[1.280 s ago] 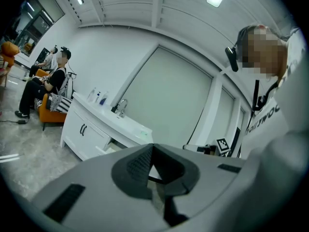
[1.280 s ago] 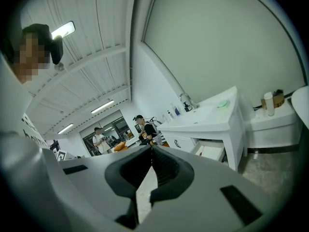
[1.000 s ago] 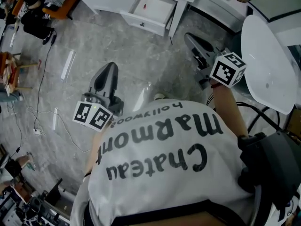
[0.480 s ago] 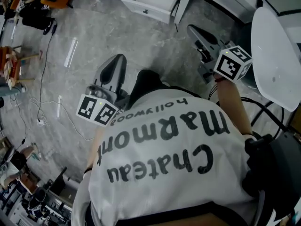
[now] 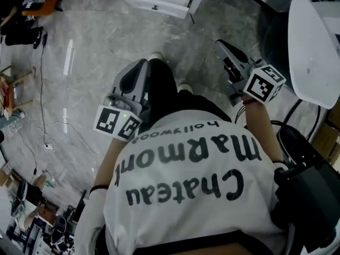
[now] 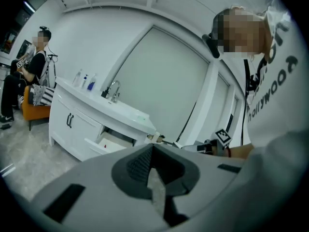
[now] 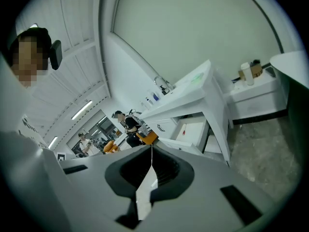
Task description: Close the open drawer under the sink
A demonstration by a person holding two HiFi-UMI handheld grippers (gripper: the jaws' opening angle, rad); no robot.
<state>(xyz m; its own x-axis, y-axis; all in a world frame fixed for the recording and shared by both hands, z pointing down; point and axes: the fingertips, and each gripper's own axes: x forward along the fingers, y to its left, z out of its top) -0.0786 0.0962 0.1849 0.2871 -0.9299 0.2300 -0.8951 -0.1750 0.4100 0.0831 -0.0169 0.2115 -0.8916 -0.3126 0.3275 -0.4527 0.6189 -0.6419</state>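
Note:
The white open drawer (image 5: 158, 1) sticks out of the vanity at the top edge of the head view, a stretch of floor away from both grippers. In the left gripper view the drawer (image 6: 107, 142) hangs open under the sink counter (image 6: 104, 106); in the right gripper view the same drawer (image 7: 192, 130) shows a small red item inside. My left gripper (image 5: 139, 64) is shut and empty, its jaws meeting in the left gripper (image 6: 152, 147) view. My right gripper (image 5: 221, 43) is also shut and empty, as the right gripper (image 7: 151, 150) view shows.
A round white table (image 5: 316, 47) stands close on the right. Cables (image 5: 47, 142) trail over the grey marble floor at left. People sit on an orange chair (image 6: 36, 111) left of the vanity. Bottles (image 6: 84, 79) stand on the counter. A low white shelf (image 7: 256, 92) adjoins the vanity.
Both grippers have sunk a little. The drawer has slid toward the top edge of the head view, and the person's dark-trousered leg has come into sight between the grippers.

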